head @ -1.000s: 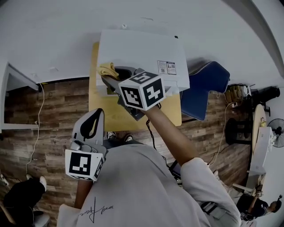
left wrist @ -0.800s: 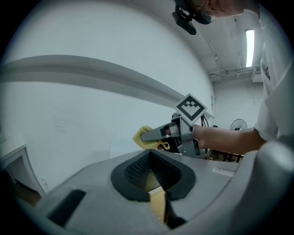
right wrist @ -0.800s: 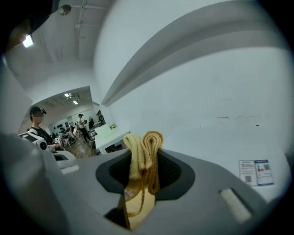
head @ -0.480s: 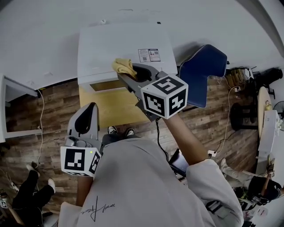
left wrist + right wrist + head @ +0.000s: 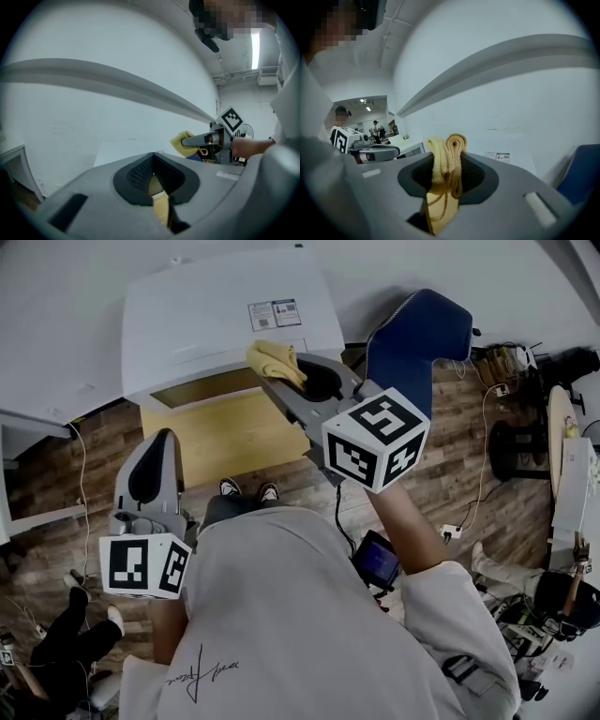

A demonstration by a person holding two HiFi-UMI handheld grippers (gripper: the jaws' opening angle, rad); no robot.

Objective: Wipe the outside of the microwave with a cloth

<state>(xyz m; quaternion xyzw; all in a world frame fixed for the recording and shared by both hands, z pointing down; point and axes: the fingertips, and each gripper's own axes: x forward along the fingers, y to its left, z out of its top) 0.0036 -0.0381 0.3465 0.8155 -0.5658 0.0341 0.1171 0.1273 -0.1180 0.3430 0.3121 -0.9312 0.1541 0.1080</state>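
Right gripper jaws clamped on the one cloth: yellow, bunched into two folded lobes poking past the tips, a loose end hanging down between the jaws. Left gripper jaws pressed together with nothing in them, low over the yellow tabletop, well apart from the cloth. Cloth sits at the top front edge of the single white microwave, beside its label sticker; contact unclear.
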